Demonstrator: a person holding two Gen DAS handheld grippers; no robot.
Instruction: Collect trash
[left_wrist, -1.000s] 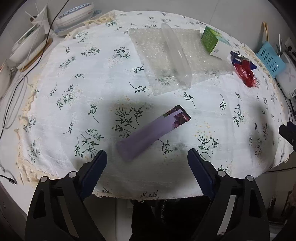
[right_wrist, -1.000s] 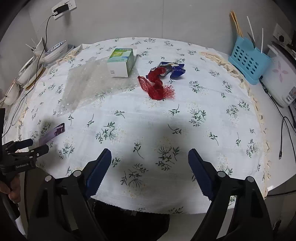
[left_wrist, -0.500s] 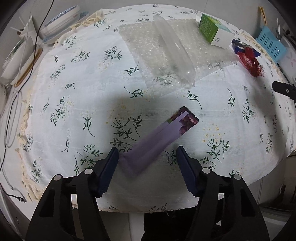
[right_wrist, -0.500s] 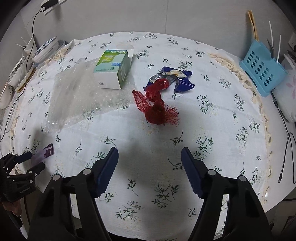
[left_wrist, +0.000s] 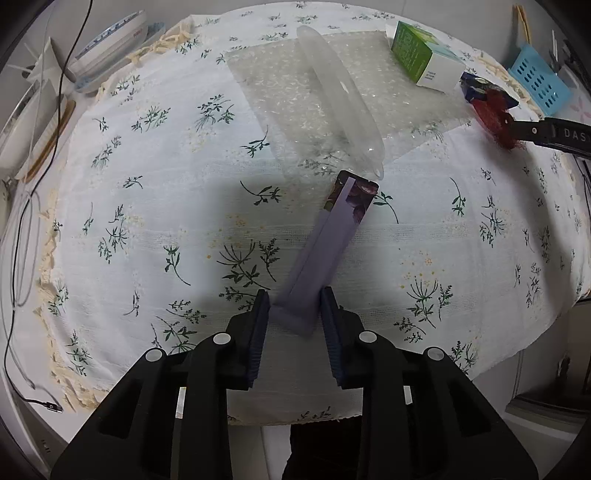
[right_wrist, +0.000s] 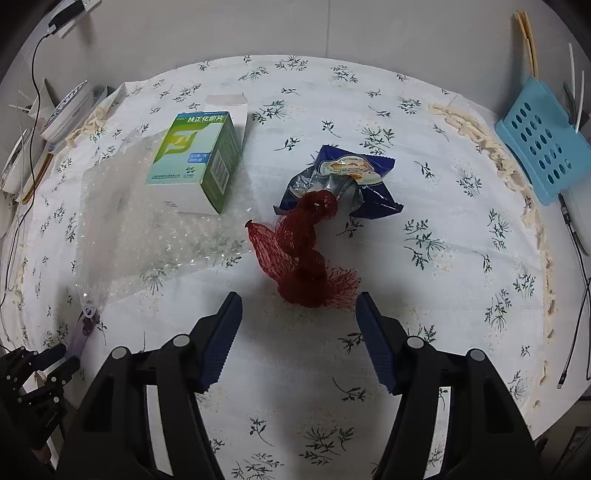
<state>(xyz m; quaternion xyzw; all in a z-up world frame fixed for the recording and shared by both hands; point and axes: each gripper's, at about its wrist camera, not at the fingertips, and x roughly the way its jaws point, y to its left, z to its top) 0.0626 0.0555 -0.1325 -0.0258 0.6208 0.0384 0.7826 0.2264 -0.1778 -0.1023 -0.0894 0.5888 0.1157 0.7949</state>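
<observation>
Left gripper (left_wrist: 293, 314): pinched across the near end of the purple wrapper (left_wrist: 328, 243), low enough to lift it off the tablecloth (left_wrist: 147, 206).
Right gripper (right_wrist: 297, 330): spread wide, empty, straddling the red net bag (right_wrist: 303, 258), likely its pick.
Beyond: blue snack wrapper (right_wrist: 354, 181), green box (right_wrist: 199, 162) on bubble wrap (right_wrist: 147, 240), uncollected.

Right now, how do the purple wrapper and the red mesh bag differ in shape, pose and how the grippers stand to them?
The purple wrapper is a long, flat strip; the red mesh bag is a crumpled, bunched net. The wrapper's near end sits between the left gripper fingers, nearly closed on it; the mesh bag lies just beyond the right gripper, whose fingers are wide open and apart from it. Both rest on the floral tablecloth.
</observation>
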